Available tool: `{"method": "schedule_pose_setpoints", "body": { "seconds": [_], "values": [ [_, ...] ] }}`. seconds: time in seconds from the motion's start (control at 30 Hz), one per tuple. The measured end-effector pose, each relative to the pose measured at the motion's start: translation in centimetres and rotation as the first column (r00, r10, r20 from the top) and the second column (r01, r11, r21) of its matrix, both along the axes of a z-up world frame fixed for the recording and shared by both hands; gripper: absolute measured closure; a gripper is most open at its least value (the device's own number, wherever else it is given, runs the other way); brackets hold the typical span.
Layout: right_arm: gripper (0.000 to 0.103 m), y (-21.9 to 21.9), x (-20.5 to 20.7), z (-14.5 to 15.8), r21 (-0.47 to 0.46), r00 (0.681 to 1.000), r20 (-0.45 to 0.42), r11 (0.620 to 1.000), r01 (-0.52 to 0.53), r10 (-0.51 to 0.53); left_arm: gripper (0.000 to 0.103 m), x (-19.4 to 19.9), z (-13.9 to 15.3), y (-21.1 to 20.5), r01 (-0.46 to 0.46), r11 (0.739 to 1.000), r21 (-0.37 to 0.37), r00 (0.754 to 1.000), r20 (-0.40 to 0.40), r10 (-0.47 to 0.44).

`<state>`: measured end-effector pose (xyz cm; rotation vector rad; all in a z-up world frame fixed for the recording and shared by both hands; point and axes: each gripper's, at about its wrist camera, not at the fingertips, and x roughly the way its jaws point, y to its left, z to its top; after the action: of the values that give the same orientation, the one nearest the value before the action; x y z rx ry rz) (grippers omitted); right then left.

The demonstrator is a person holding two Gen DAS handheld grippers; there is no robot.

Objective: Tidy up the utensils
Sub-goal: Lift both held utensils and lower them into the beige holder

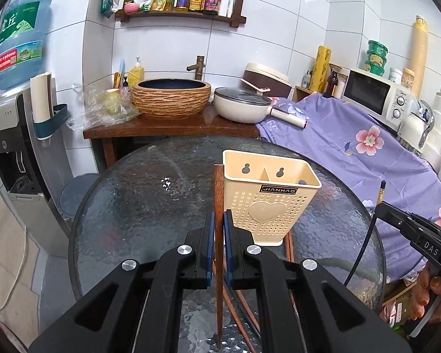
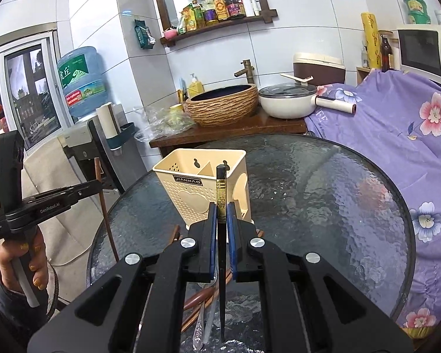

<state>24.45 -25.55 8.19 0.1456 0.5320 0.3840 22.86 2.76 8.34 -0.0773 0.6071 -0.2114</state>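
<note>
A beige perforated utensil holder (image 1: 269, 198) with two compartments stands on the round glass table (image 1: 138, 206). My left gripper (image 1: 219, 220) is shut on a brown wooden chopstick (image 1: 219, 200), held upright just left of the holder. My right gripper (image 2: 221, 211) is shut on a black chopstick with a gold band (image 2: 220, 188), upright in front of the holder (image 2: 203, 182). More utensils (image 2: 203, 309) lie on the table under the grippers: brown chopsticks and a metal spoon. Each gripper shows in the other view, held by a hand (image 2: 20, 264).
Behind the table stands a wooden counter (image 1: 167, 126) with a woven basin (image 1: 171, 97), a white pan (image 1: 244, 106) and plastic bags. A purple flowered cloth (image 1: 352, 147) covers furniture on the right, with a microwave (image 1: 376, 94). A water dispenser (image 1: 11, 135) stands left.
</note>
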Motion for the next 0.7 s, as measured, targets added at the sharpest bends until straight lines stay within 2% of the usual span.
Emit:
{"method": "schedule_pose_setpoints", "body": {
  "seconds": [0.7],
  "values": [
    [0.095,1.1,-0.5,3.3,-0.012,0.998,0.049,0.999,-0.045,0.046,0.097,-0.9,3.5,-0.5,0.044,0.999,-0.016,0.997,0.063,-0.043]
  ]
}}
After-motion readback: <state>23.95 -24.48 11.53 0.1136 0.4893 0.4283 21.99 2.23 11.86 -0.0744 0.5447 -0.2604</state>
